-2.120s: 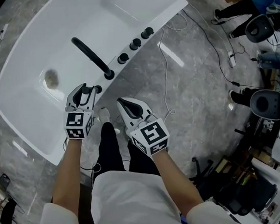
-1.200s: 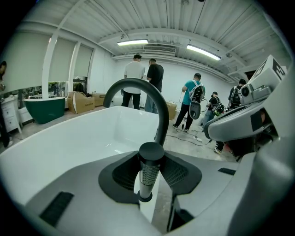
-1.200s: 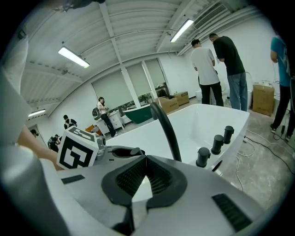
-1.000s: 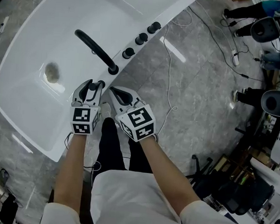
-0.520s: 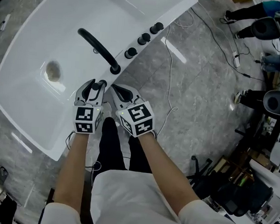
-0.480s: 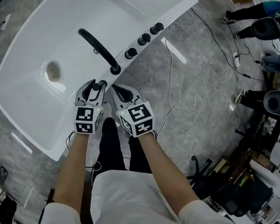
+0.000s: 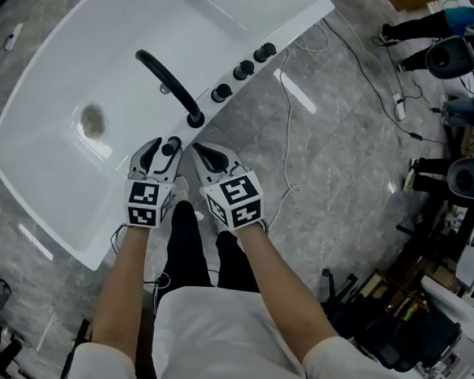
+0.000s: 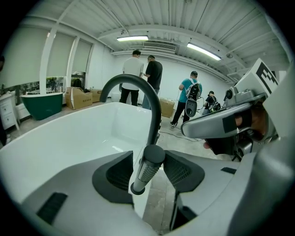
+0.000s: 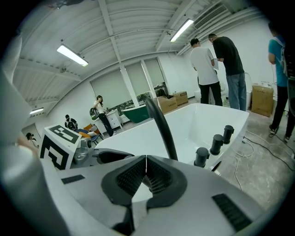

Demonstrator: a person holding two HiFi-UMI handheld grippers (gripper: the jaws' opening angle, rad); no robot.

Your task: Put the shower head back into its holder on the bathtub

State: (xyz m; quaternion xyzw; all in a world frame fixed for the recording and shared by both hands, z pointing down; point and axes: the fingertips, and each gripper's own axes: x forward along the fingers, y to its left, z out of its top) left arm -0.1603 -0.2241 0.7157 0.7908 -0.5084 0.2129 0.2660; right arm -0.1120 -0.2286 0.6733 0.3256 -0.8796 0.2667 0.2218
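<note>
- Left gripper view: the shower head (image 8: 148,162) is seen standing slightly tilted on the rim of the bathtub (image 8: 69,138), just beside the base of the spout (image 8: 133,83), on the side nearer the person.
- Its lower end appears to be sunk into a dark collar on the rim, so it is judged to be seated in its holder already; how deep it sits cannot be told.
- The left gripper (image 8: 148,176) is placed around the handle with its jaws spread. They have just been opening, and the pads are not seen to press on the handle, which stands between them.
- The right gripper (image 9: 146,177) is held on the floor side of the spout base, with its jaws brought together on nothing.
- In the head view, both grippers are shown close together at the rim, nearer the person than the spout base, with the three knobs (image 7: 245,68) well beyond it.
- The placing is judged done and the release begun; only drawing the left gripper clear without tipping the handle seems to be left.
</note>
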